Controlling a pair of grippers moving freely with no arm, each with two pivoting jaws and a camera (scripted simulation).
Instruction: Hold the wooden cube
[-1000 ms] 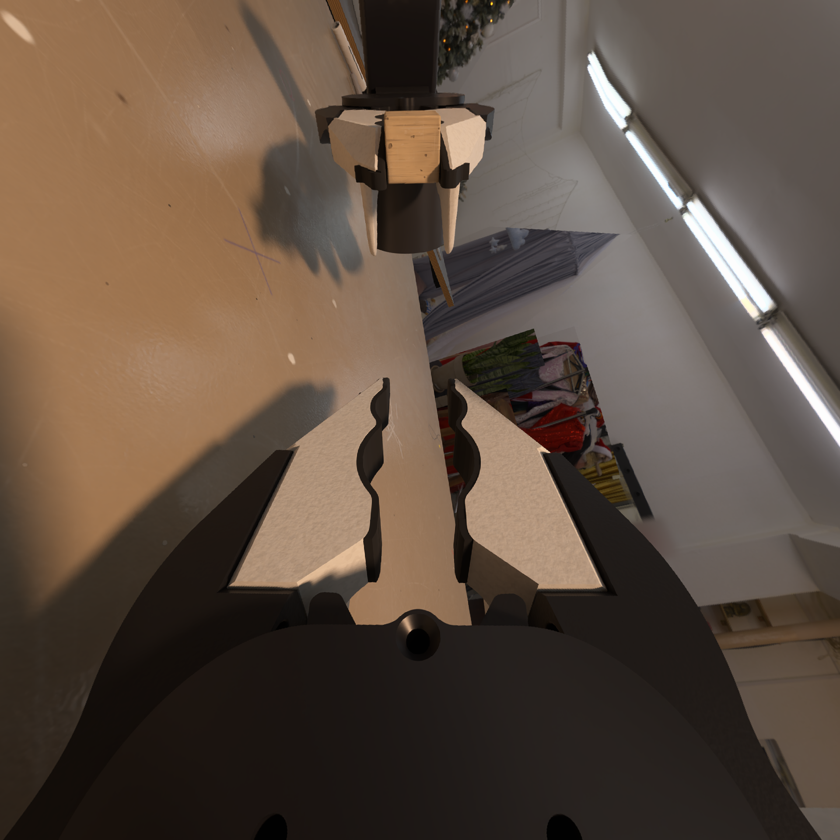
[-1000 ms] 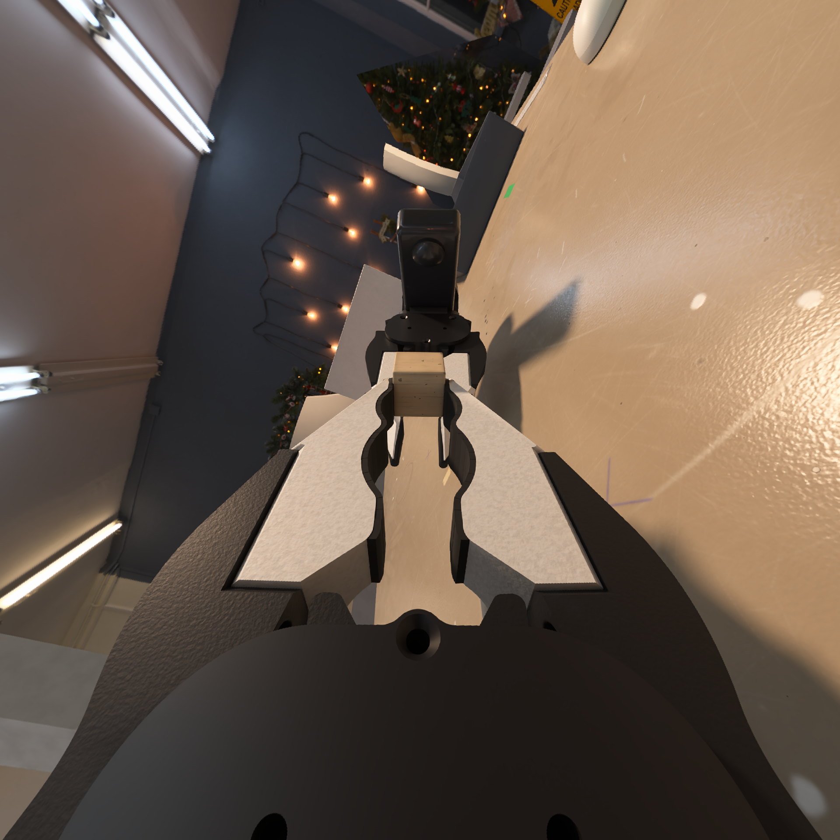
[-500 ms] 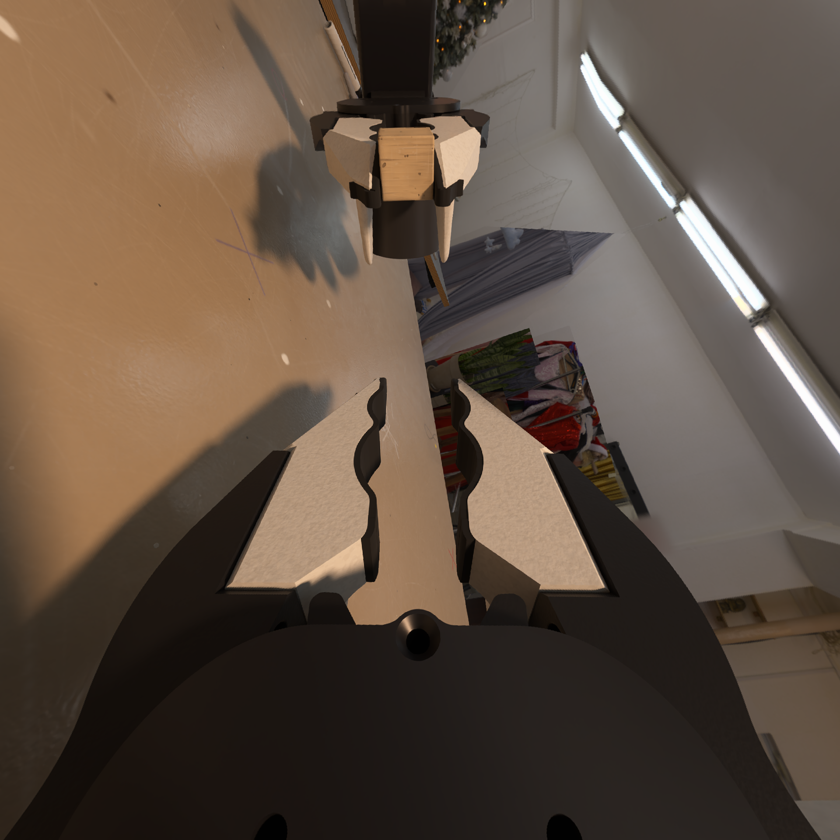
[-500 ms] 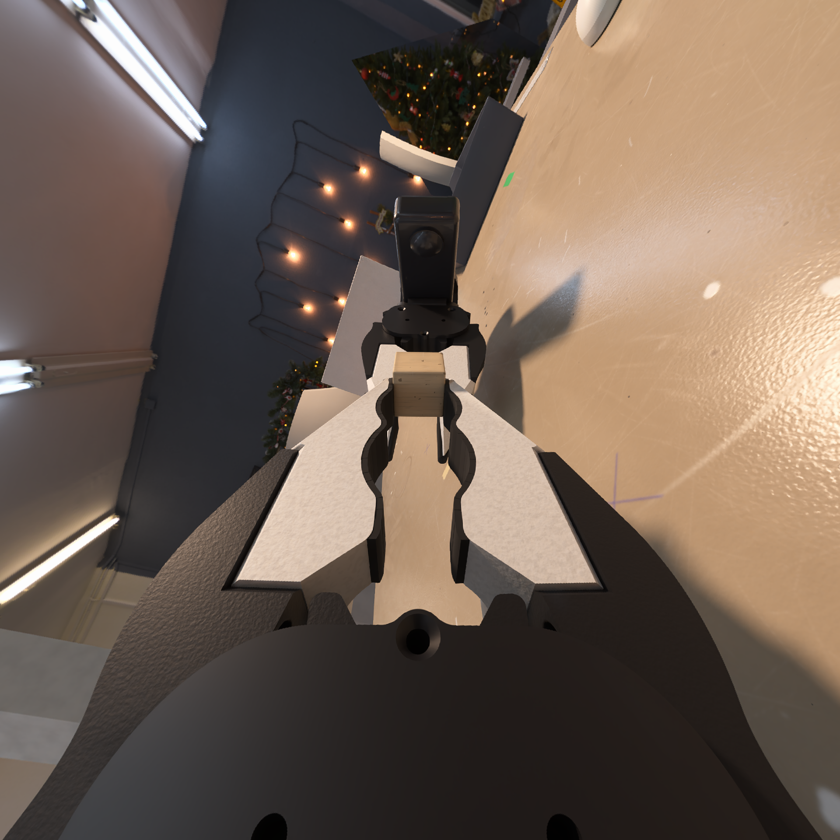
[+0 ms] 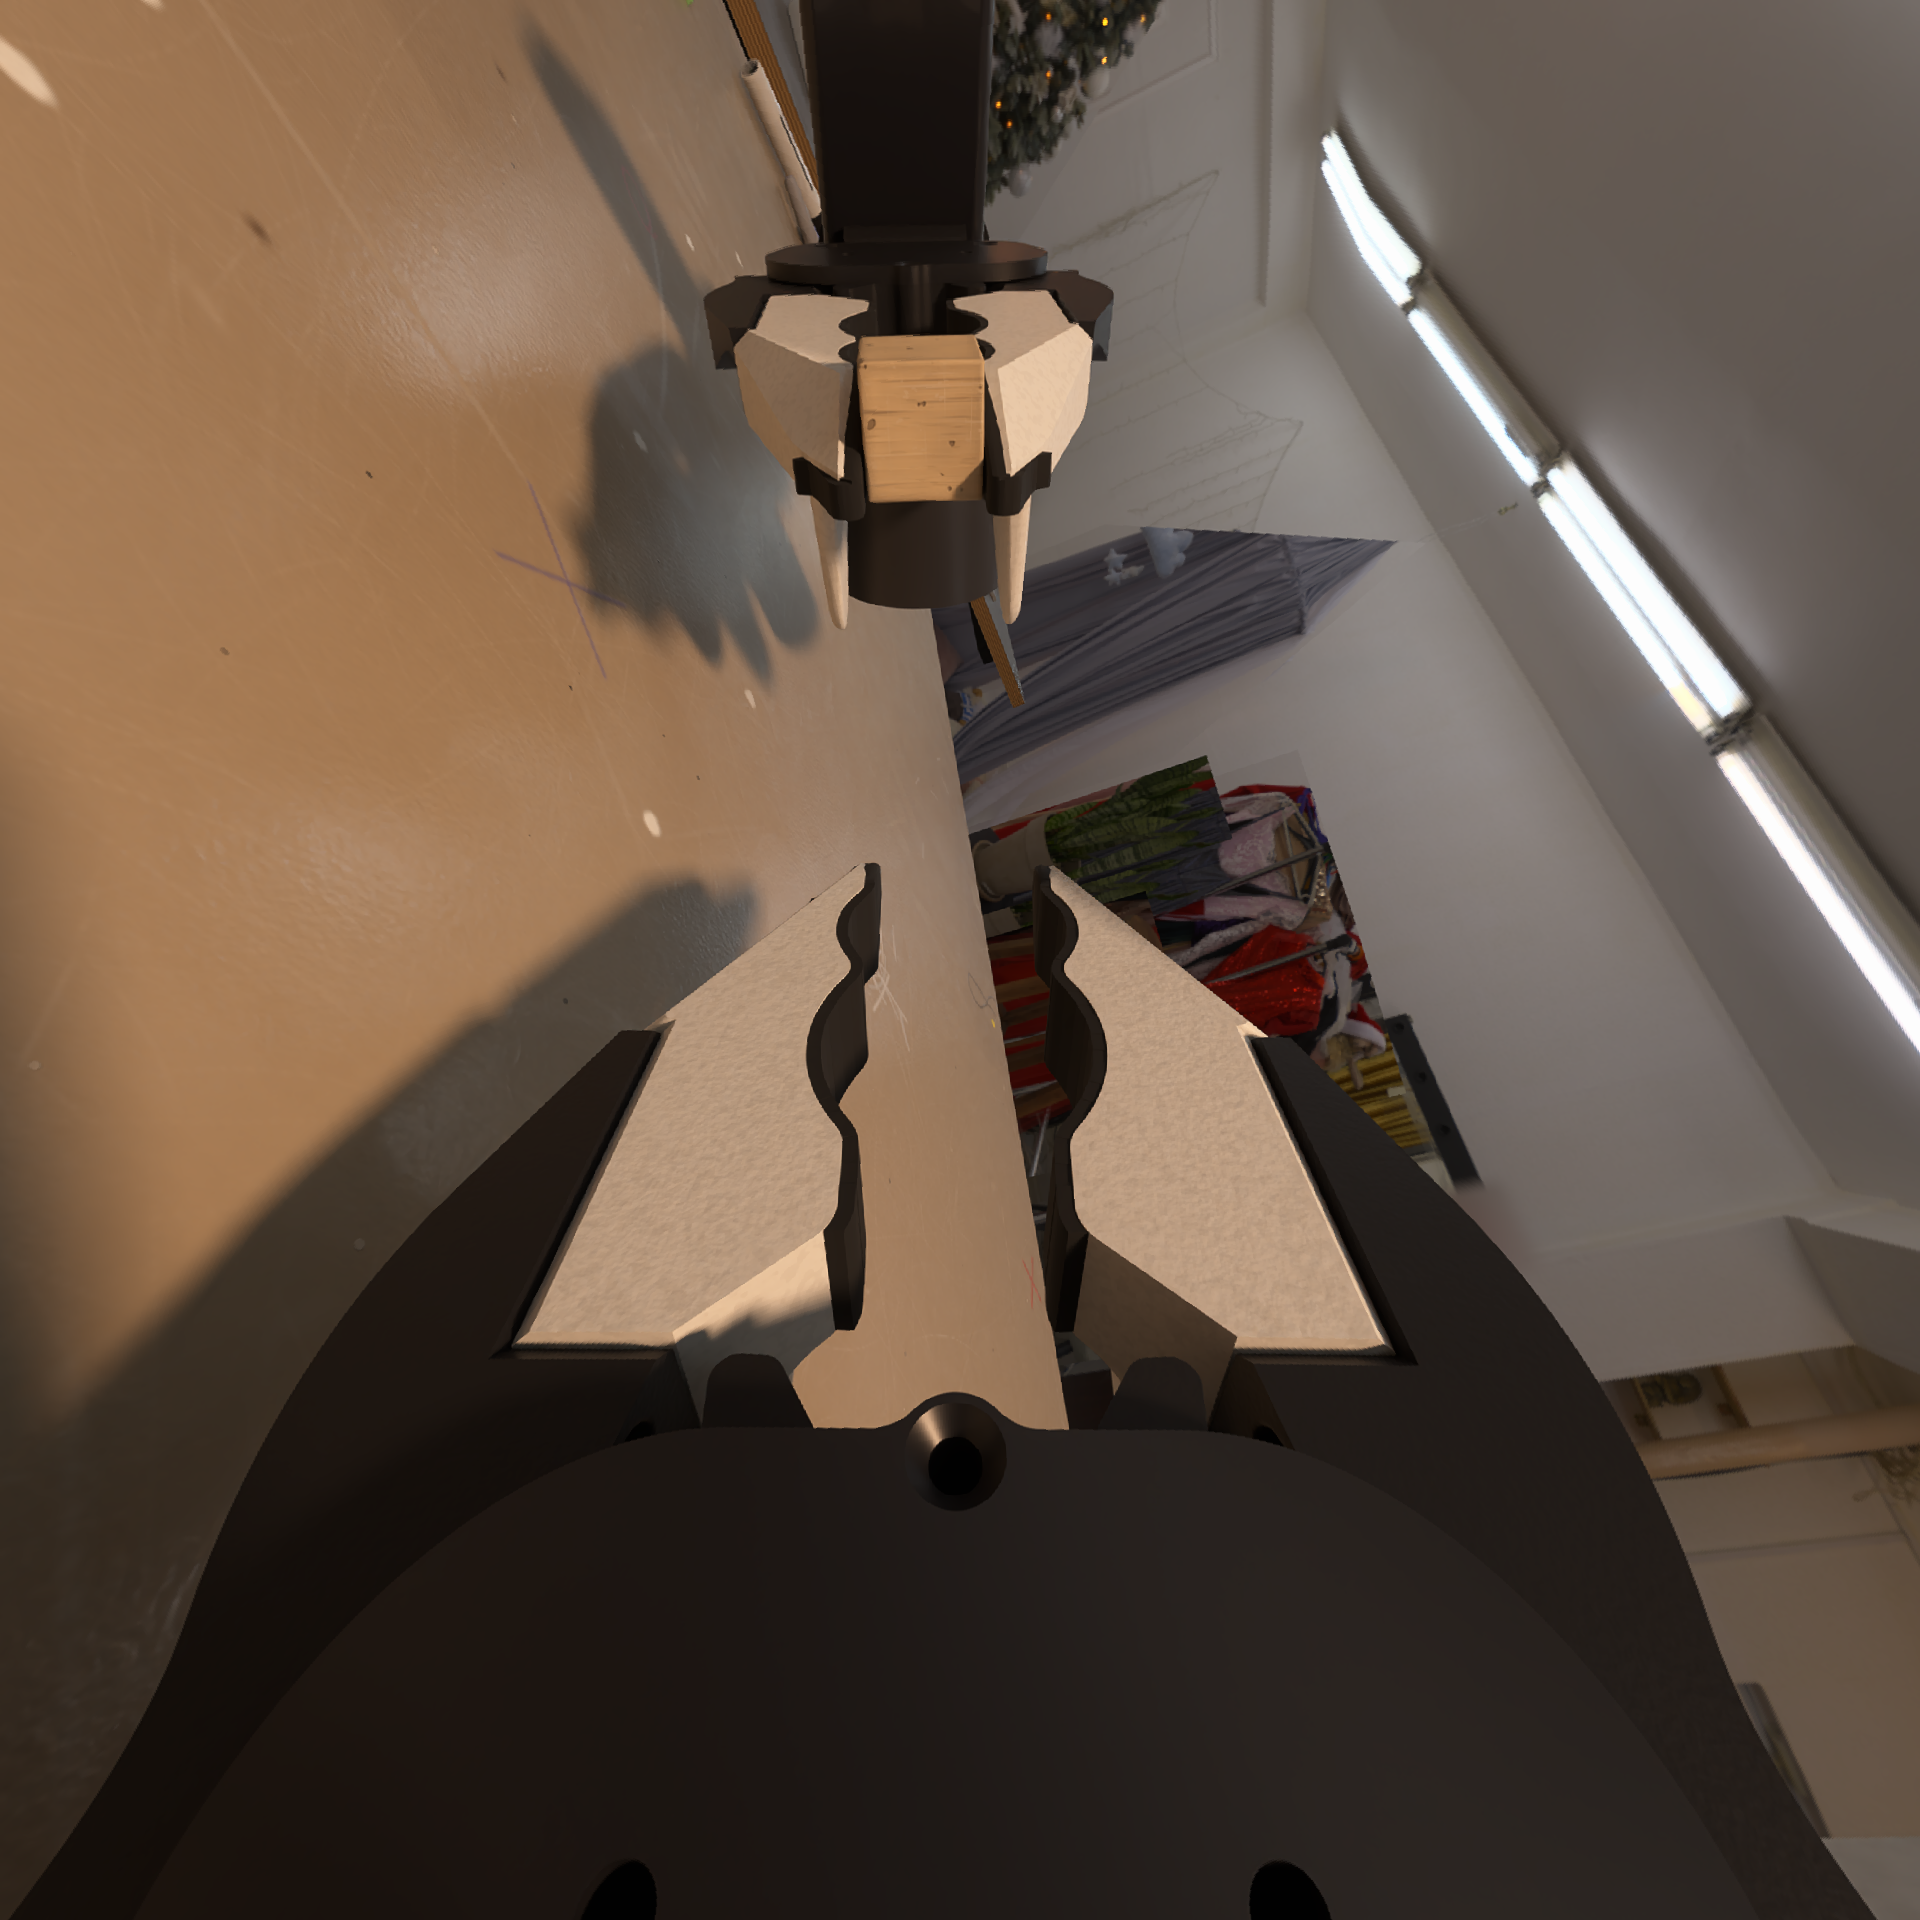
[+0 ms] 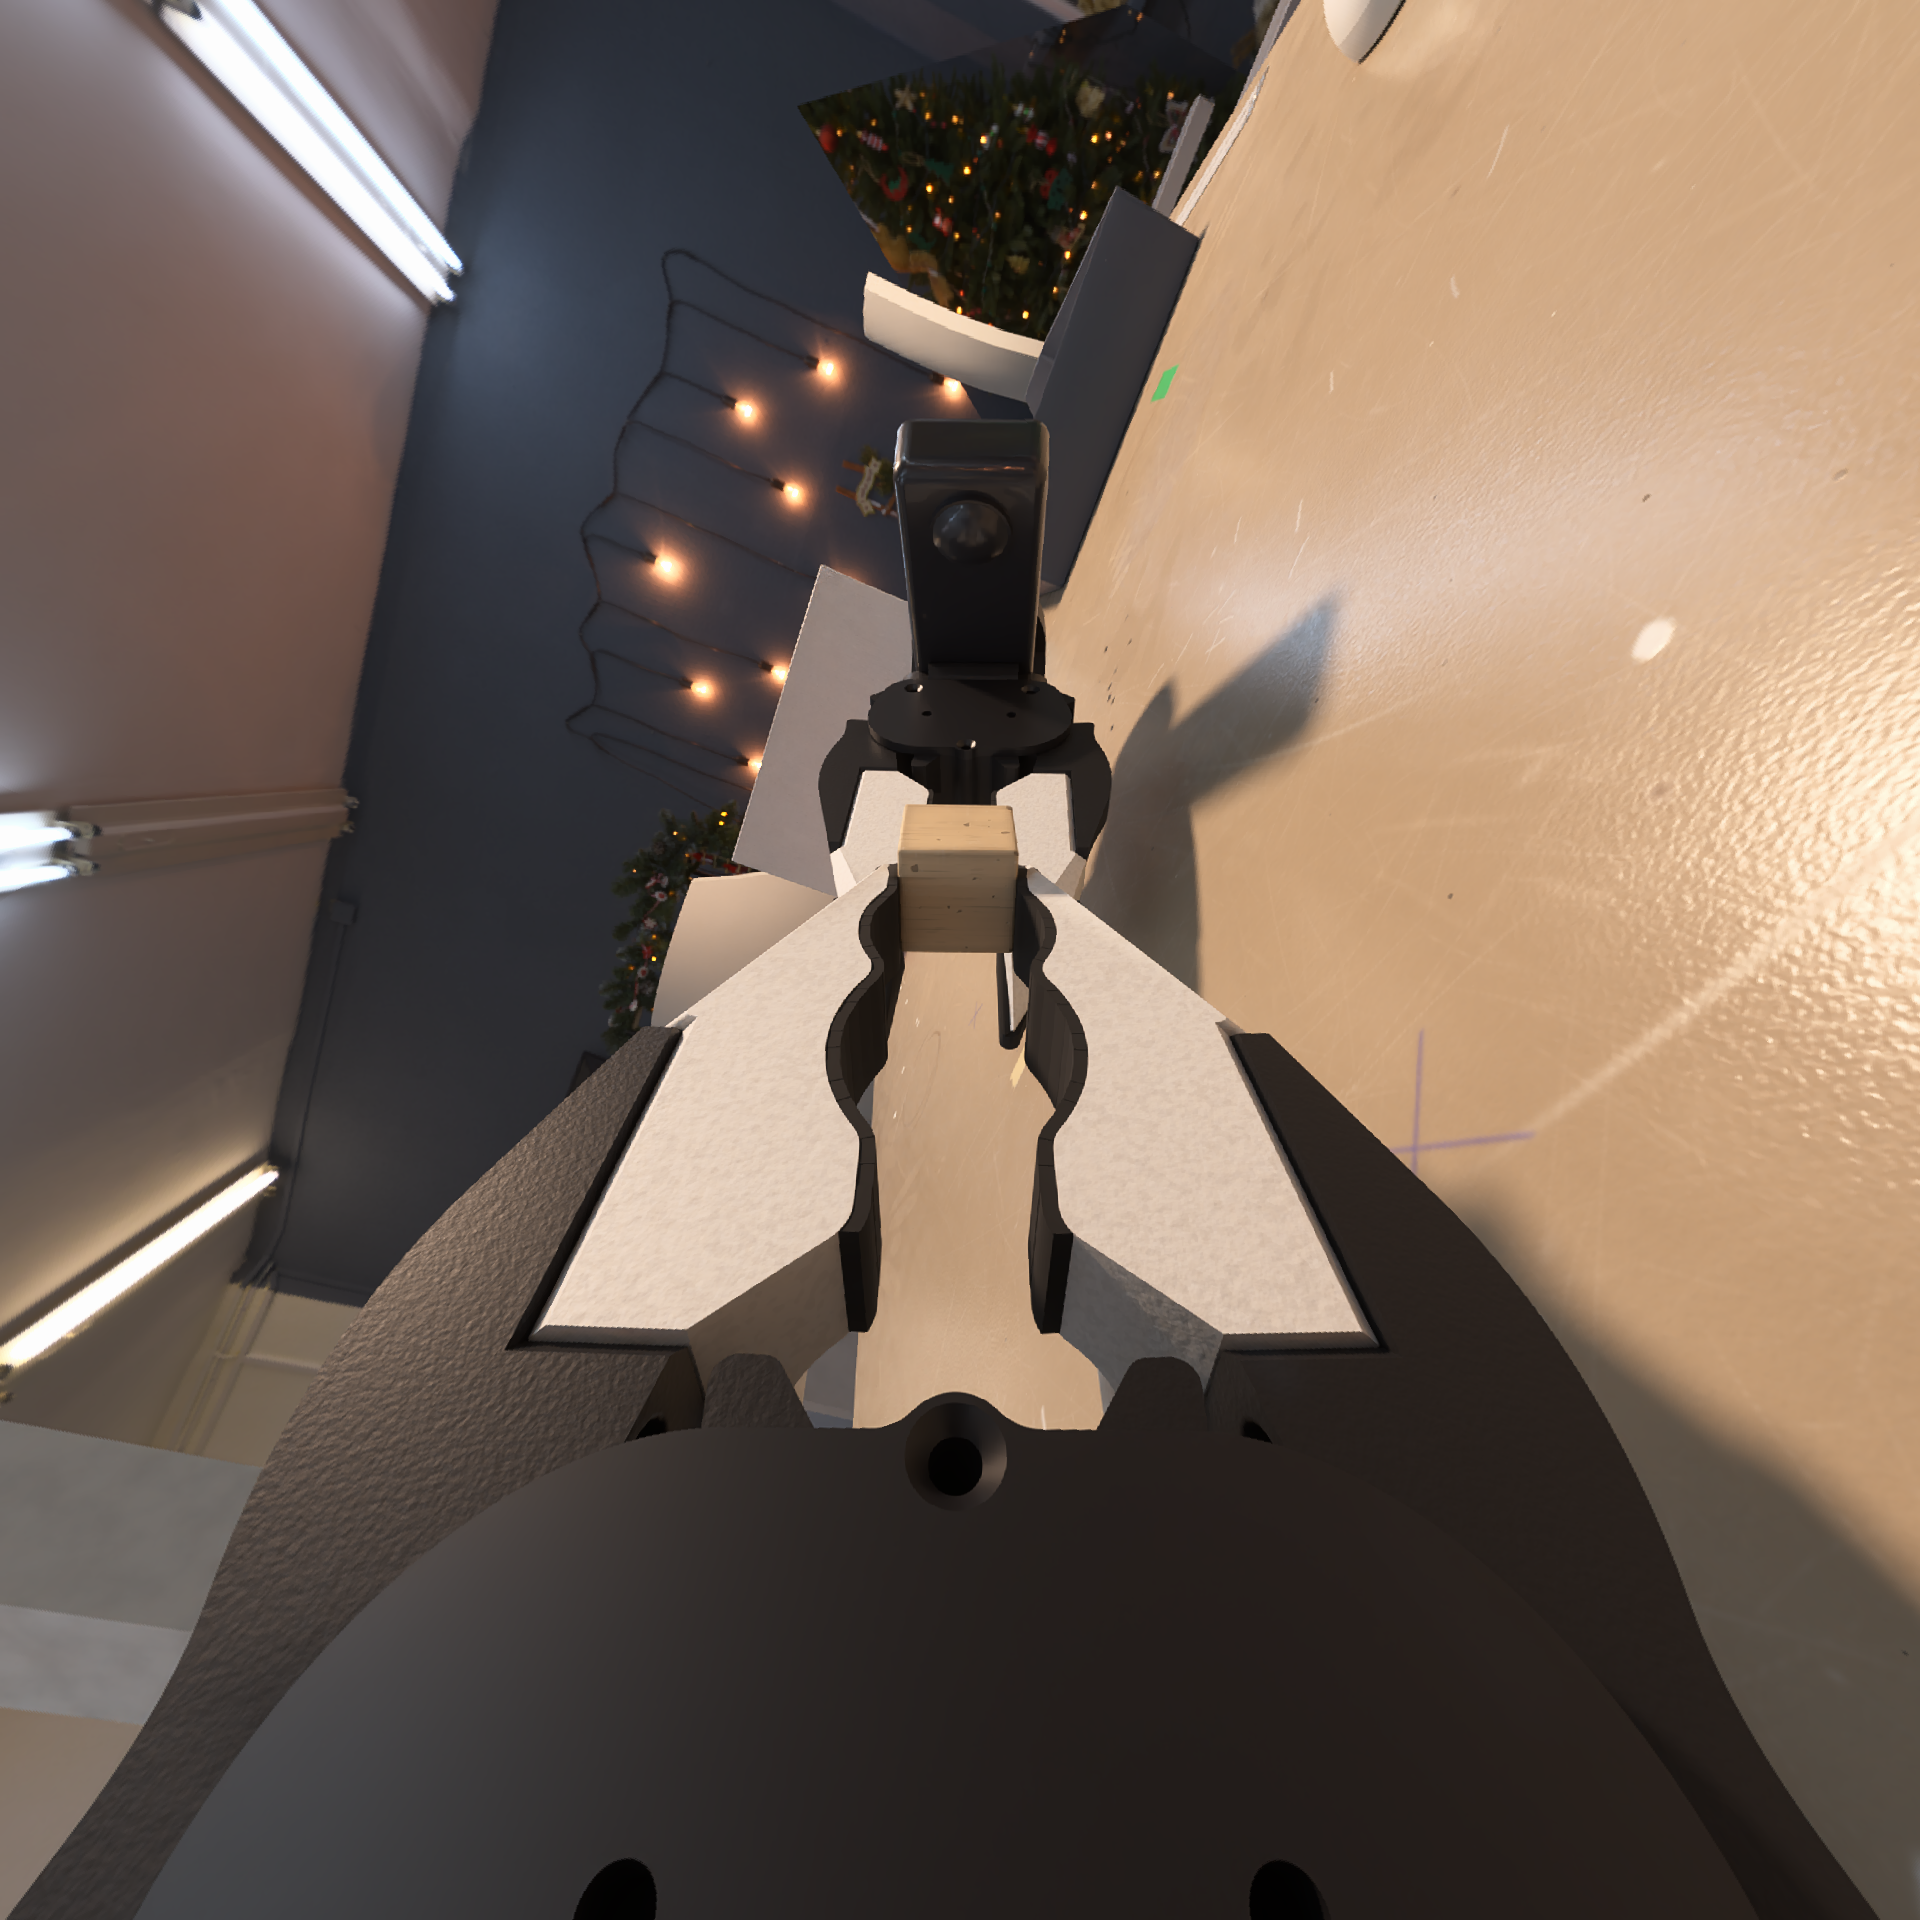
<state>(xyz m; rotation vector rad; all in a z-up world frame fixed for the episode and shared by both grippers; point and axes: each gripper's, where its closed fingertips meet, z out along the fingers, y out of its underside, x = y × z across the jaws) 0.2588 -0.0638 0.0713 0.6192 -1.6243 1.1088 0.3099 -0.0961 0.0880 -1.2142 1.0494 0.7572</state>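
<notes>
The wooden cube (image 6: 954, 914) is pinched between the fingertips of my right gripper (image 6: 954, 883), held in the air beside the tan table (image 6: 1558, 727). The cube also shows in the left wrist view (image 5: 922, 421), clamped between the right gripper's pale fingers (image 5: 795, 405). My left gripper (image 5: 956, 883) is open and empty. It points straight at the cube from some way off, with the jaws about a cube's width apart. In the right wrist view the left gripper's black body and camera (image 6: 971, 582) face me from behind the cube.
The tan table top (image 5: 312, 727) runs along one side of both views and carries both grippers' shadows. A white rounded object (image 6: 1361, 26) sits at its far end. Room walls, strip lights and a decorated tree (image 6: 966, 177) are far behind.
In the left wrist view the right gripper and cube have drifted slightly downward. In the right wrist view the left gripper has shifted slightly upward. The grip on the cube is unchanged.
</notes>
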